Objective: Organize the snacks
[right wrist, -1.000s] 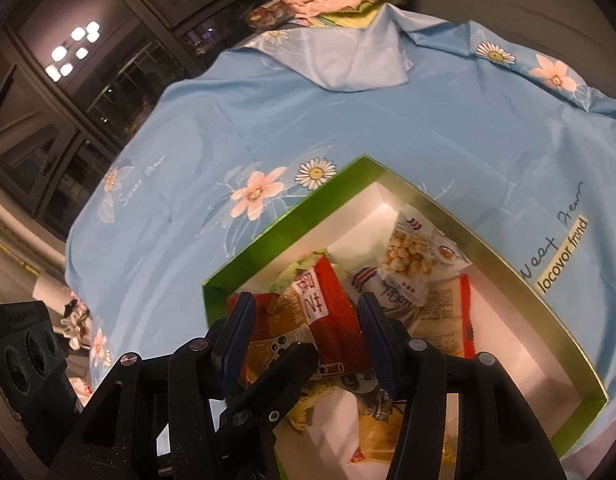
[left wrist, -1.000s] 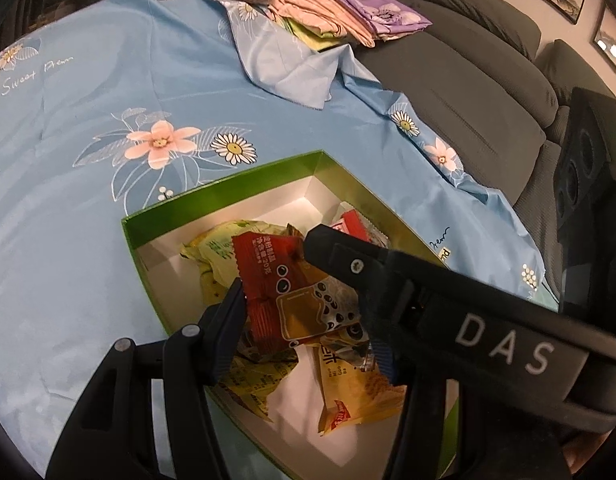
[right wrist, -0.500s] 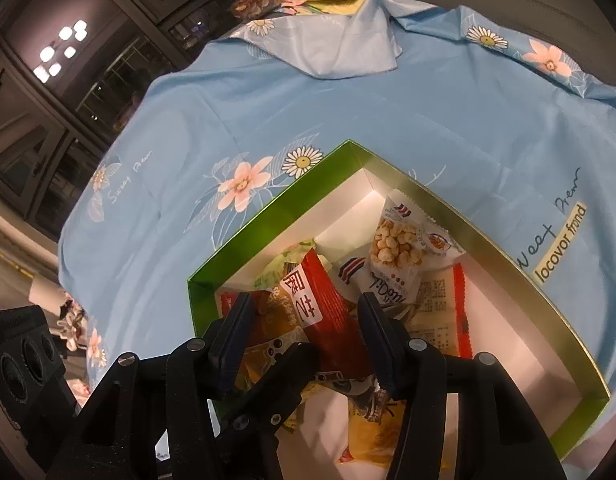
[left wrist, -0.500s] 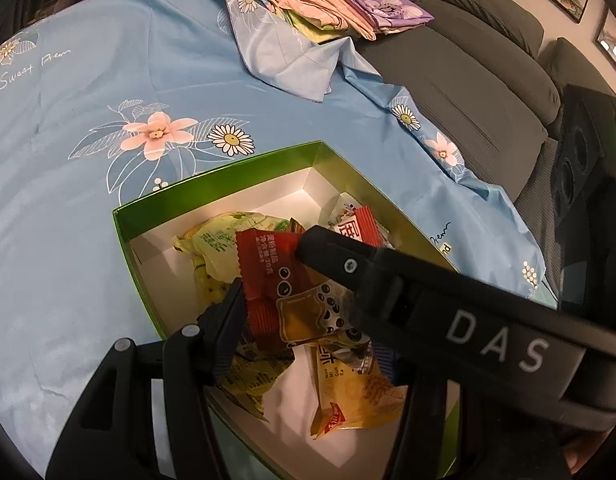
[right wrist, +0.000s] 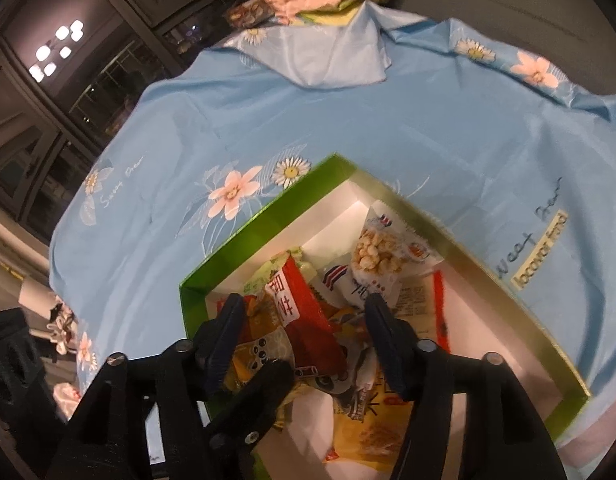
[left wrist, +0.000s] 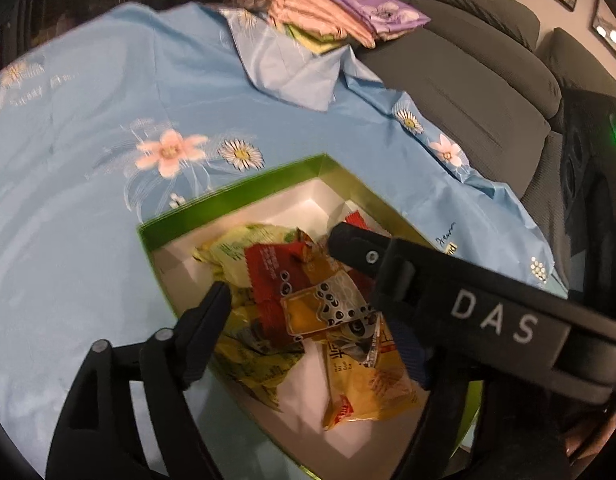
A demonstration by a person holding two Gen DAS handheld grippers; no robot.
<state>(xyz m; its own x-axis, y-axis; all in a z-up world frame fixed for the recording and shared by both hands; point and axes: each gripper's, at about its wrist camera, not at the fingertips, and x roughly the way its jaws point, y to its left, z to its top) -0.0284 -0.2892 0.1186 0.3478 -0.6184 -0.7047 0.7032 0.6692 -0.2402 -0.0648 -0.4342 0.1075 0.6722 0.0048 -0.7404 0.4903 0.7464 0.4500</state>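
A green box [left wrist: 228,200] with a white inside holds a heap of snack packets. My left gripper [left wrist: 308,320] hangs over it with its jaws opening. A red and orange packet [left wrist: 308,292] lies loose between them on the heap, and the left pad stands off it. A finger of my right gripper [left wrist: 356,244], marked DAS, crosses in front and hides the left gripper's right finger. In the right wrist view my right gripper [right wrist: 306,332] is opening too. A red packet [right wrist: 304,312] rests between its pads, untouched. A puffed-snack packet [right wrist: 380,256] lies at the box's [right wrist: 260,232] far corner.
The box sits on a light blue flowered cloth [left wrist: 88,200]. A stack of folded pink and purple cloths [left wrist: 340,20] lies at the far edge. A grey sofa [left wrist: 468,92] runs along the right. Dark glass-fronted cabinets [right wrist: 48,100] stand to the left.
Both grippers' jaws have spread apart. The red and orange packet pinched by the left one and the red packet pinched by the right one now lie loose on the heap.
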